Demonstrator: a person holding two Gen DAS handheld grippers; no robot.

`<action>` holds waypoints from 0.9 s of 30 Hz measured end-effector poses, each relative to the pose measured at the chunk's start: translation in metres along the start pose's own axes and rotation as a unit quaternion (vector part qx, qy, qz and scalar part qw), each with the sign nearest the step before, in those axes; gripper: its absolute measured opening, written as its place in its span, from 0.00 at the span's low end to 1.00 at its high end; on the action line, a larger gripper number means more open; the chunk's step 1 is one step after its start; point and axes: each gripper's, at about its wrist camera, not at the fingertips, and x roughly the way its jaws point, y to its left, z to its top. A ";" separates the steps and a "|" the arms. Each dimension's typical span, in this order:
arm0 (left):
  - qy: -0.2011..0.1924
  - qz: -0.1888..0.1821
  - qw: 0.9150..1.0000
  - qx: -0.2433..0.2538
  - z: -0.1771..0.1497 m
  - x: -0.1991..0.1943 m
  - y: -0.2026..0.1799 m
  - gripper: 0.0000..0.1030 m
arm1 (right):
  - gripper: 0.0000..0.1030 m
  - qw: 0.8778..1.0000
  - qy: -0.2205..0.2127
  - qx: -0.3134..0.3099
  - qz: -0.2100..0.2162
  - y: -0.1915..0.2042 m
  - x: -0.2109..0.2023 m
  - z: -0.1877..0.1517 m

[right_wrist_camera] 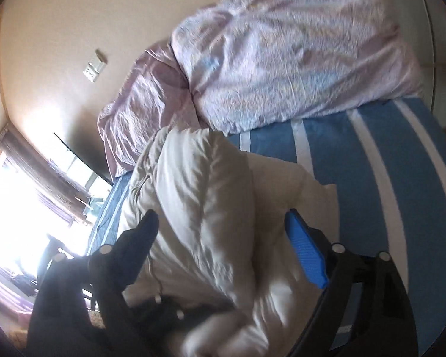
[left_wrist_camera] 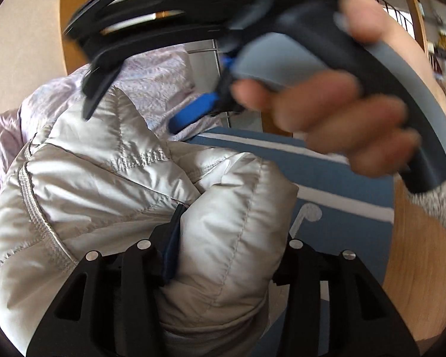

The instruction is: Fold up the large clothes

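A silver quilted puffer jacket point(left_wrist_camera: 110, 178) lies bunched on the bed. In the left wrist view a puffy fold of it fills my left gripper point(left_wrist_camera: 235, 232). The blue pad point(left_wrist_camera: 171, 253) is sunk into a crease and the other finger rests against the fold's edge. My right gripper point(left_wrist_camera: 130, 120), held by a hand point(left_wrist_camera: 342, 113), hovers over the jacket's far part. In the right wrist view the jacket point(right_wrist_camera: 199, 208) runs between the right gripper's point(right_wrist_camera: 221, 217) wide-apart fingers, and its blue pad point(right_wrist_camera: 306, 253) stands clear of the cloth.
The bed has a blue sheet with white stripes point(right_wrist_camera: 371, 163) point(left_wrist_camera: 342, 184). A lilac duvet point(right_wrist_camera: 282, 44) and a mauve pillow point(right_wrist_camera: 142, 98) lie just behind the jacket. A bright window point(right_wrist_camera: 20, 193) is at the left and wooden floor point(left_wrist_camera: 416, 253) at the right.
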 end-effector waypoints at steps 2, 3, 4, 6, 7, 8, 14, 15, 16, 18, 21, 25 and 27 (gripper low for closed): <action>0.004 0.001 1.000 0.008 -0.002 0.003 -0.003 0.45 | 0.75 1.000 0.018 0.008 0.004 -0.002 0.011 0.003; 0.006 0.002 1.000 0.012 -0.003 0.005 -0.004 0.45 | 0.73 1.000 0.023 0.008 0.009 -0.003 0.014 0.003; 0.008 0.003 1.000 0.017 -0.004 0.007 -0.005 0.45 | 0.67 0.999 0.028 0.006 0.014 -0.002 0.017 0.002; 0.009 0.010 1.000 0.027 -0.005 0.010 -0.007 0.46 | 0.46 1.000 0.024 -0.004 -0.004 -0.001 0.022 -0.002; 0.010 0.014 0.999 0.034 -0.006 0.013 -0.008 0.46 | 0.37 1.000 0.022 -0.005 -0.011 -0.003 0.026 -0.003; 0.011 0.018 0.999 0.043 -0.007 0.011 -0.009 0.46 | 0.31 1.000 0.024 -0.003 -0.011 -0.005 0.028 -0.004; -0.001 -0.021 0.999 0.036 -0.005 -0.042 0.008 0.47 | 0.20 1.000 0.012 0.003 -0.013 -0.016 0.029 -0.010; -0.007 -0.028 0.999 0.027 -0.004 -0.059 0.016 0.48 | 0.20 1.000 0.009 0.001 -0.018 -0.016 0.029 -0.010; -0.018 -0.025 0.999 0.017 -0.003 -0.074 0.027 0.48 | 0.20 1.000 0.007 -0.004 -0.025 -0.016 0.029 -0.011; -0.040 -0.012 0.999 -0.006 0.002 -0.099 0.051 0.60 | 0.20 0.999 0.002 -0.013 -0.039 -0.015 0.028 -0.013; -0.062 0.013 0.996 -0.068 0.015 -0.116 0.112 0.66 | 0.19 0.998 -0.008 -0.028 -0.055 -0.013 0.026 -0.016; -0.041 0.034 0.987 -0.150 0.019 -0.090 0.196 0.66 | 0.19 0.996 -0.014 -0.045 -0.079 -0.009 0.027 -0.019; -0.017 0.024 0.982 -0.186 0.012 -0.070 0.220 0.66 | 0.19 0.994 -0.015 -0.052 -0.091 -0.009 0.029 -0.022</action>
